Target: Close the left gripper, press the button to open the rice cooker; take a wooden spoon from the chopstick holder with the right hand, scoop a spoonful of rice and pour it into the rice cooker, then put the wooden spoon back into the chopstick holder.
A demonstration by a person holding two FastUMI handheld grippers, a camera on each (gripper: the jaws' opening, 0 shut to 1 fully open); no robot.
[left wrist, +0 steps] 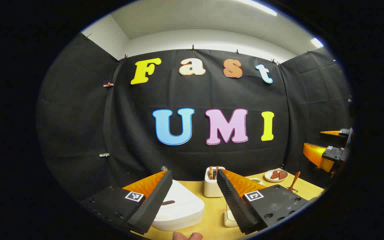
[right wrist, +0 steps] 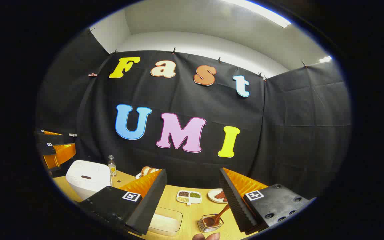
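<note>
The white rice cooker point(left wrist: 178, 206) sits with its lid down just below my left gripper point(left wrist: 194, 172), which is open with nothing between its fingers. In the right gripper view the rice cooker point(right wrist: 88, 178) stands at the left. My right gripper point(right wrist: 193, 171) is open and empty too. Below it the wooden spoon point(right wrist: 217, 215) leans in a small wire chopstick holder point(right wrist: 210, 224), beside a clear box of rice point(right wrist: 165, 221). In the left gripper view the wooden spoon point(left wrist: 294, 181) appears far right, under the right gripper point(left wrist: 328, 146). The left gripper point(right wrist: 55, 146) hovers at the far left.
On the yellow table point(left wrist: 308, 190) are a white toaster-like box with brown slices point(left wrist: 213, 183) and a plate of reddish food point(left wrist: 276, 175). A small bottle point(right wrist: 111, 165), a divided dish of grains point(right wrist: 188, 196) and a plate point(right wrist: 217, 195) stand toward the back.
</note>
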